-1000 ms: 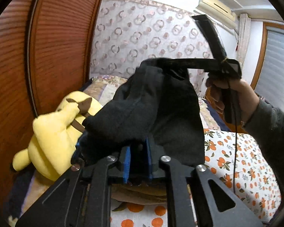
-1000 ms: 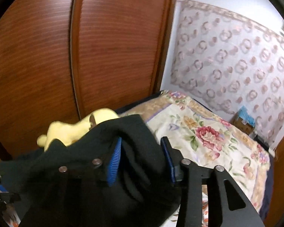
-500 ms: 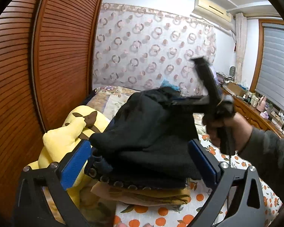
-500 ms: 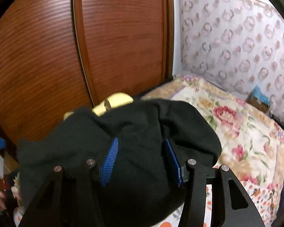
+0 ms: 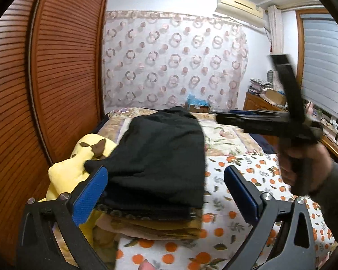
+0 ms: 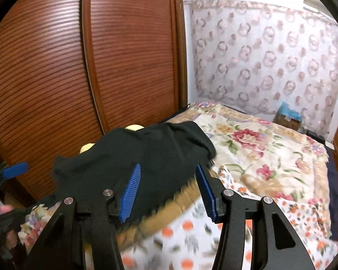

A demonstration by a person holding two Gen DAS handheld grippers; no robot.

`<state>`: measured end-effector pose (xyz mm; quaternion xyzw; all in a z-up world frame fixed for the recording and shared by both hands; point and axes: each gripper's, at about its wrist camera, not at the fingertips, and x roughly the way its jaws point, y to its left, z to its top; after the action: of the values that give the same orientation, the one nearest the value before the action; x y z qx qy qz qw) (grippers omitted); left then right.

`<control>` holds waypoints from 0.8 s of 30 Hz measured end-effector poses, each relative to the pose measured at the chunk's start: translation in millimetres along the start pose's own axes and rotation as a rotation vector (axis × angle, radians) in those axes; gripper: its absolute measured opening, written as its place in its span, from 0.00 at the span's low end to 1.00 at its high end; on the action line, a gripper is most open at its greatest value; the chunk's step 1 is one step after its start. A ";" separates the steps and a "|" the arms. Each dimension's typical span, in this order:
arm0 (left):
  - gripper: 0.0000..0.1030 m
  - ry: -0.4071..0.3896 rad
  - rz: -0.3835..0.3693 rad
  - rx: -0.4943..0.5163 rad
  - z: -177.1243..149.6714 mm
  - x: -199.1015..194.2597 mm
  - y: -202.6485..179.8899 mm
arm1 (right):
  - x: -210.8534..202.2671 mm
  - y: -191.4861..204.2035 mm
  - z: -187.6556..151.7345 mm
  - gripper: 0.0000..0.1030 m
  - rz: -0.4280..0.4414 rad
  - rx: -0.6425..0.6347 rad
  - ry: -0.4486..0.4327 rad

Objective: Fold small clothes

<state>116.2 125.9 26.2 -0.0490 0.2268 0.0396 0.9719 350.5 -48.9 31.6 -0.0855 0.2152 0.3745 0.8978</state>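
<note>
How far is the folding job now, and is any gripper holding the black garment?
Done: the folded black garment lies on top of a stack of folded clothes on the bed, beside a yellow plush toy. In hand: nothing; the left gripper and right gripper are both open, apart from the cloth. Left: no unfolded clothes are visible, so I cannot tell.

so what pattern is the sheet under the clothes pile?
White sheet with orange fruit and green leaves, clearest in the left wrist view.
</note>
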 end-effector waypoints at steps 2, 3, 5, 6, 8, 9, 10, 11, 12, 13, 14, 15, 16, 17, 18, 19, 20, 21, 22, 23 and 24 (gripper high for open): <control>1.00 -0.003 -0.024 0.014 0.1 -3.4 -14.0 | -35.0 4.9 -14.8 0.52 -0.030 0.008 -0.023; 1.00 -0.008 -0.037 0.023 0.0 -5.8 -21.7 | -49.9 4.6 -22.4 0.52 -0.042 0.011 -0.034; 1.00 -0.016 -0.047 0.045 0.3 -11.2 -39.3 | -81.4 8.3 -39.0 0.52 -0.072 0.024 -0.055; 1.00 -0.020 -0.048 0.053 0.6 -13.1 -44.8 | -99.6 12.6 -46.2 0.56 -0.082 0.028 -0.064; 1.00 -0.031 -0.058 0.070 1.3 -19.4 -60.7 | -127.0 16.6 -60.2 0.60 -0.113 0.045 -0.074; 1.00 -0.034 -0.064 0.072 1.9 -21.8 -66.4 | -138.6 20.1 -67.5 0.60 -0.138 0.056 -0.078; 1.00 -0.037 -0.072 0.074 2.5 -25.0 -73.4 | -149.0 22.9 -73.8 0.60 -0.161 0.065 -0.083; 1.00 -0.041 -0.079 0.076 3.3 -27.9 -78.4 | -164.6 28.5 -80.4 0.61 -0.190 0.072 -0.093; 1.00 -0.047 -0.089 0.076 4.0 -31.6 -83.7 | -174.5 33.2 -83.5 0.64 -0.210 0.077 -0.103; 1.00 -0.052 -0.097 0.078 5.4 -35.1 -89.8 | -186.2 38.6 -89.8 0.67 -0.227 0.083 -0.114; 1.00 -0.056 -0.104 0.080 8.0 -37.3 -97.0 | -200.7 45.5 -95.1 0.74 -0.246 0.090 -0.127; 1.00 -0.061 -0.110 0.083 9.3 -40.8 -102.5 | -210.7 48.9 -98.4 0.79 -0.259 0.096 -0.137; 1.00 -0.065 -0.112 0.086 10.4 -44.6 -108.3 | -221.5 53.7 -102.4 0.80 -0.272 0.103 -0.147; 1.00 -0.066 -0.109 0.090 11.1 -47.1 -112.3 | -234.4 59.9 -109.5 0.81 -0.282 0.108 -0.156; 1.00 -0.064 -0.106 0.095 11.3 -49.8 -117.3 | -245.6 65.3 -113.4 0.82 -0.292 0.113 -0.164; 1.00 -0.064 -0.104 0.099 11.3 -52.6 -122.3 | -252.9 70.9 -117.7 0.82 -0.304 0.120 -0.175; 1.00 -0.063 -0.105 0.100 11.1 -55.5 -126.9 | -259.6 76.4 -122.4 0.82 -0.319 0.131 -0.186; 1.00 -0.063 -0.107 0.100 10.5 -56.7 -130.6 | -267.8 80.9 -126.1 0.82 -0.335 0.146 -0.190; 1.00 -0.063 -0.109 0.099 9.7 -59.2 -133.3 | -274.7 85.3 -129.9 0.82 -0.348 0.157 -0.194; 1.00 -0.069 -0.111 0.100 8.7 -62.6 -136.8 | -278.5 89.2 -134.5 0.82 -0.357 0.165 -0.197; 1.00 -0.069 -0.110 0.100 8.4 -63.0 -138.4 | -281.7 94.4 -136.4 0.82 -0.367 0.173 -0.201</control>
<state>77.3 -13.9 72.4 -0.0115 0.1917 -0.0235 0.9811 63.0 -204.4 37.5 -0.0079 0.1367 0.1916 0.9719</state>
